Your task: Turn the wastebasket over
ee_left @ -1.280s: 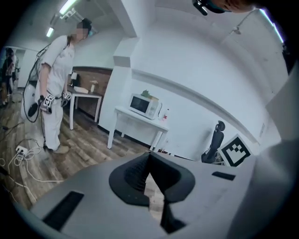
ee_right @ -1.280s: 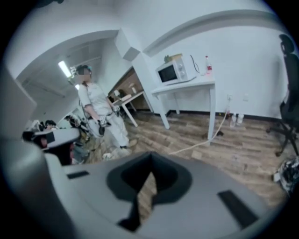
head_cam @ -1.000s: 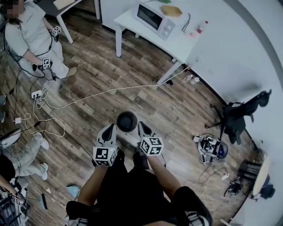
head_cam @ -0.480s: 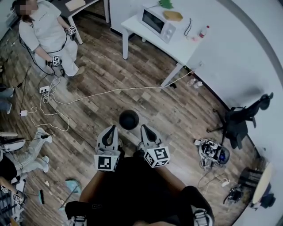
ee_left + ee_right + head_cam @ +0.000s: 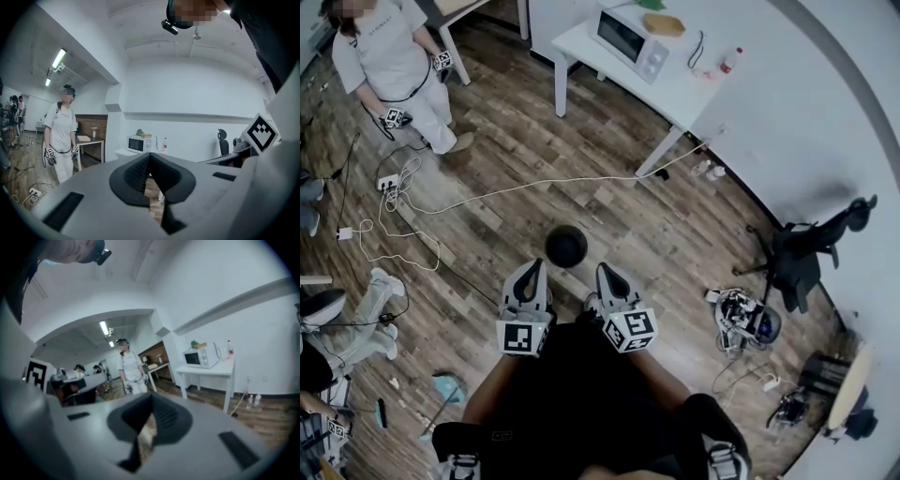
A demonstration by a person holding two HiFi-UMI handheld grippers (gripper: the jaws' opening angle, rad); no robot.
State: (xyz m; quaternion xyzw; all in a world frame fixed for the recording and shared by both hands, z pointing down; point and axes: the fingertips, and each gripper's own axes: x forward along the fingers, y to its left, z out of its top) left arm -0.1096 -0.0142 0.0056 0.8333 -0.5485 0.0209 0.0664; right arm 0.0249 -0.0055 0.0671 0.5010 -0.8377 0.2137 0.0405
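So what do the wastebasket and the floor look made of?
Wastebasket: dark, matte, probably plastic, though too small to be sure. Floor: wood-look planks, visible grain and seams with a slight sheen; real wood or laminate can't be told.

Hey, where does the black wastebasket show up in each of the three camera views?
Head view: the wastebasket sits near the centre of the picture.
Left gripper view: not in it.
Right gripper view: not in it.
Shared landmark: the microwave, at the top of the head view, just left of centre in the left gripper view, and right of centre in the right gripper view.
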